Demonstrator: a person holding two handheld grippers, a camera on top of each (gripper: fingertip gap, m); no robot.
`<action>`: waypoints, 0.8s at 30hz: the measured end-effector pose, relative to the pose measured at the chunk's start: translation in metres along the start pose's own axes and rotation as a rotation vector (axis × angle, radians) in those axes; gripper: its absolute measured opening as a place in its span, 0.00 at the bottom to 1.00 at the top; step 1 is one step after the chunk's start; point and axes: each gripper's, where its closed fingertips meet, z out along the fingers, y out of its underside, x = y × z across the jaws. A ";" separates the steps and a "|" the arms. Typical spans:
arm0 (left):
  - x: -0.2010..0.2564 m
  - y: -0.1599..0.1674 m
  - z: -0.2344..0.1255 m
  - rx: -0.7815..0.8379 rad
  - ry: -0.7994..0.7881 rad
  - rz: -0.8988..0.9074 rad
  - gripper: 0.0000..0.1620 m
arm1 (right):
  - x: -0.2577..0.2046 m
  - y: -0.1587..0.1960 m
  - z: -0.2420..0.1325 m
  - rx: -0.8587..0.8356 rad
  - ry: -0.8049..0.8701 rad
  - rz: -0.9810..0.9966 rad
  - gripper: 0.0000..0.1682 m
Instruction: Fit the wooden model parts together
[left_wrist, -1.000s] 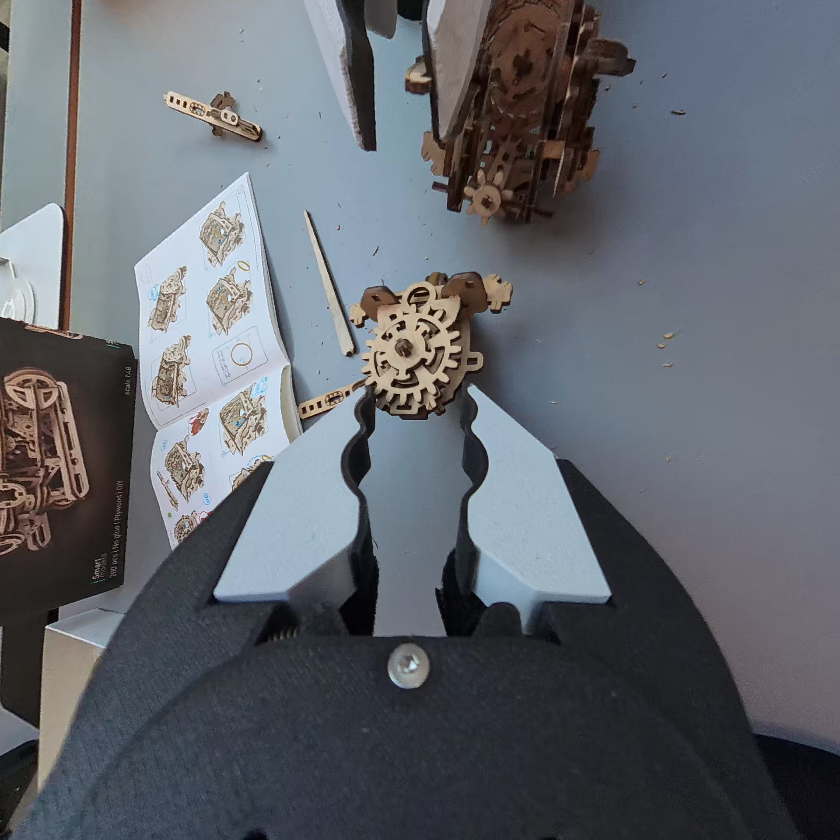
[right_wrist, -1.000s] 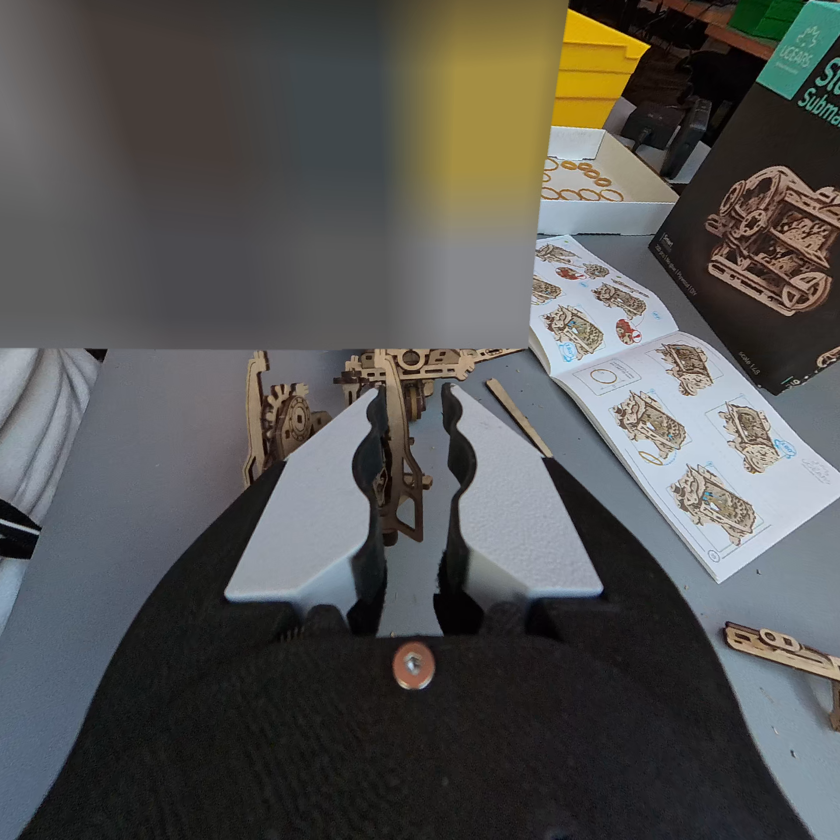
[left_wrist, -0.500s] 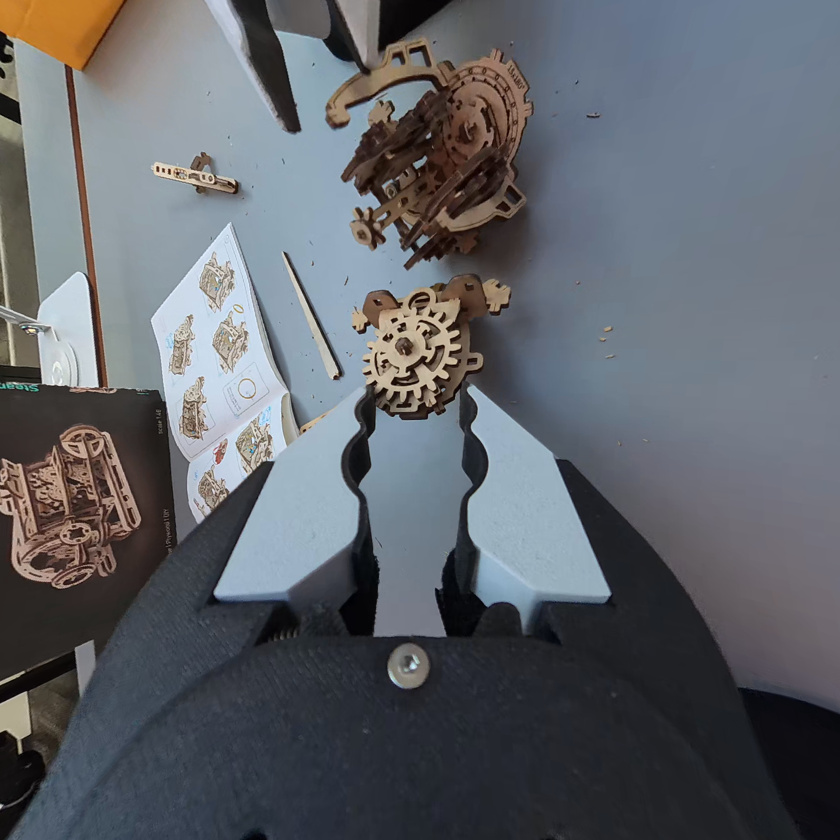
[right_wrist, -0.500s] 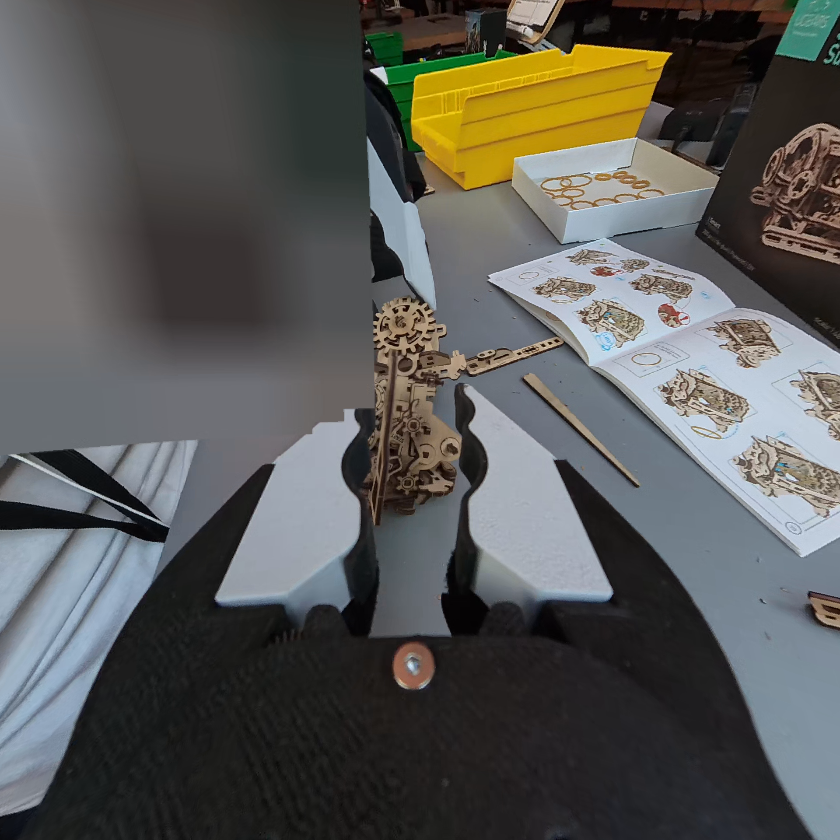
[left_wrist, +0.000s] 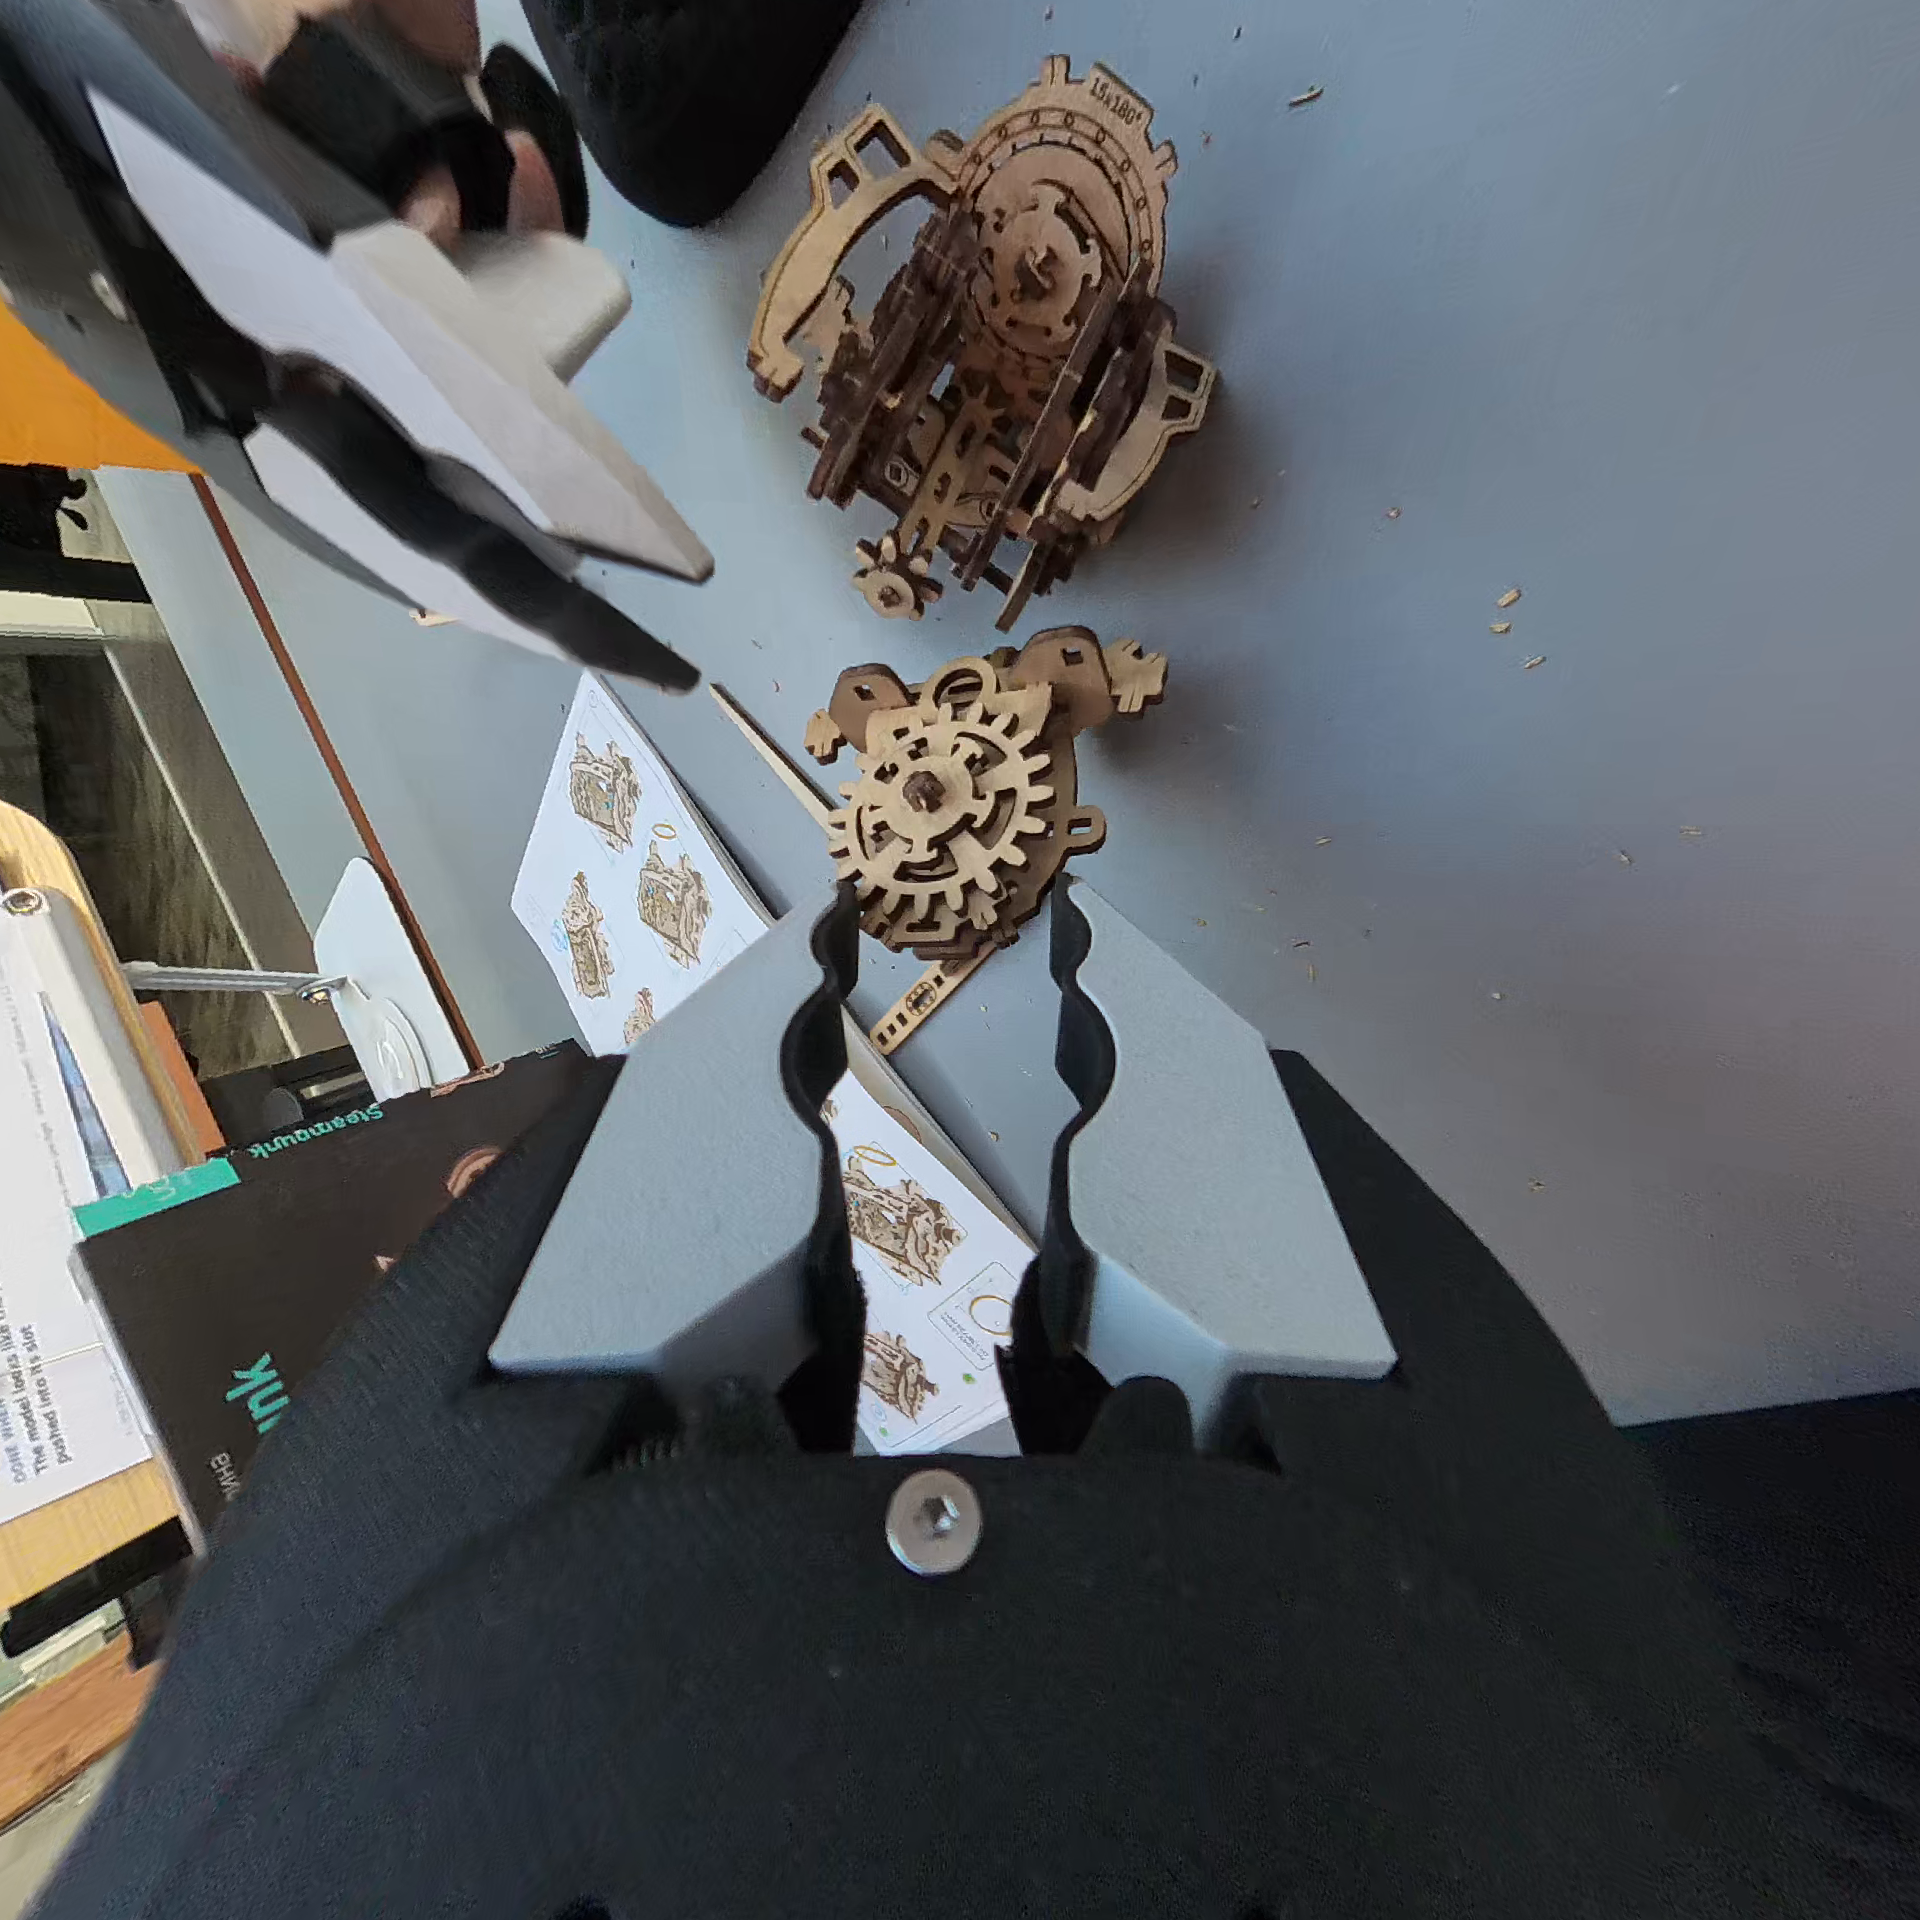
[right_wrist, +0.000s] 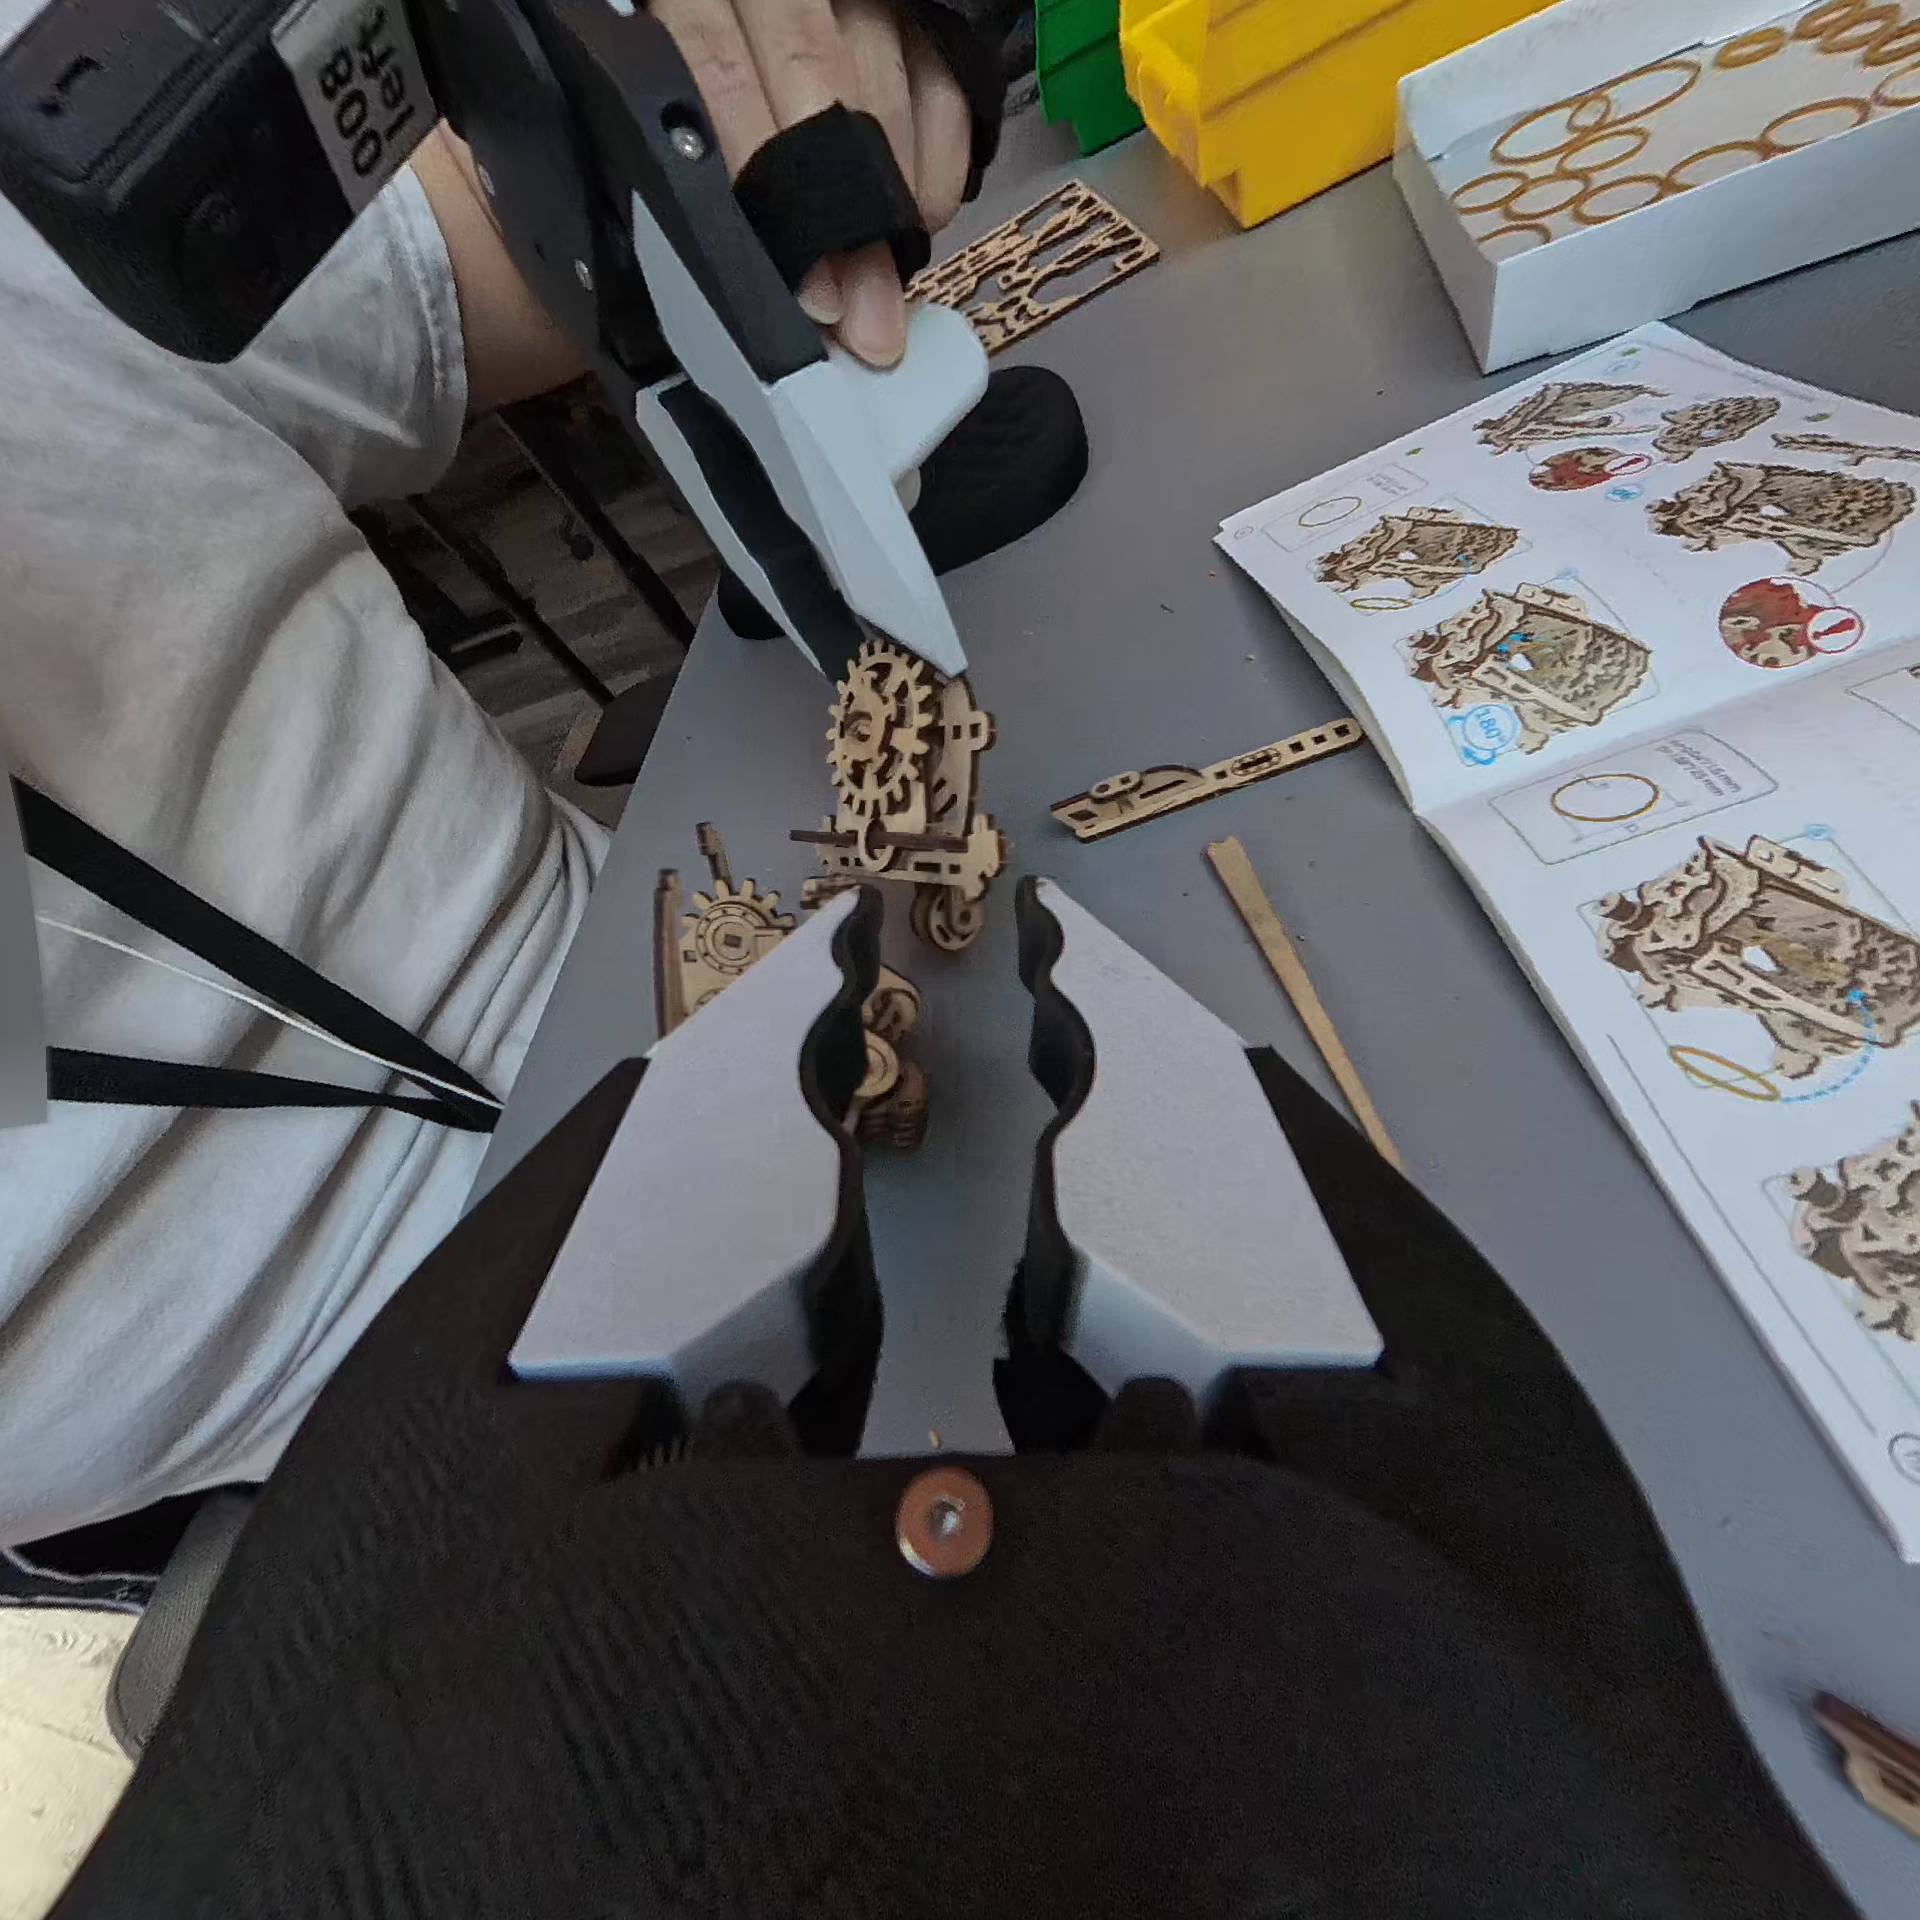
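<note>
In the left wrist view the left gripper (left_wrist: 951, 904) clamps the gear assembly (left_wrist: 956, 800) at frame centre, the larger wooden model (left_wrist: 987, 332) lying on the table (left_wrist: 1558, 727) above it, while in the right wrist view the right gripper (right_wrist: 940, 904) hangs parted and empty at centre, over that model (right_wrist: 717, 951).

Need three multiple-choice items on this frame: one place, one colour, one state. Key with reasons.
1. The big wooden model is:
A) on the table
B) on a shelf
C) in a drawer
2. The bin beside the white box is:
A) red
B) yellow
C) blue
3. The right gripper is:
A) shut on a cup
B) shut on a screwdriver
C) open, empty

Key:
1 A: it lies on the grey tabletop beyond the gear part clamped by the left gripper.
2 B: plainly yellow.
3 C: its fingers are apart, gripping nothing.
</note>
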 end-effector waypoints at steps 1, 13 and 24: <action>0.000 0.000 0.001 -0.002 0.005 0.014 0.22 | 0.006 0.000 0.004 -0.026 -0.019 -0.011 0.15; -0.008 0.000 0.004 -0.006 -0.009 0.085 0.22 | 0.009 0.015 0.029 -0.183 -0.285 0.020 0.03; -0.021 0.019 -0.006 0.213 -0.079 -0.511 0.24 | 0.009 0.005 0.018 -0.021 -0.198 -0.155 0.01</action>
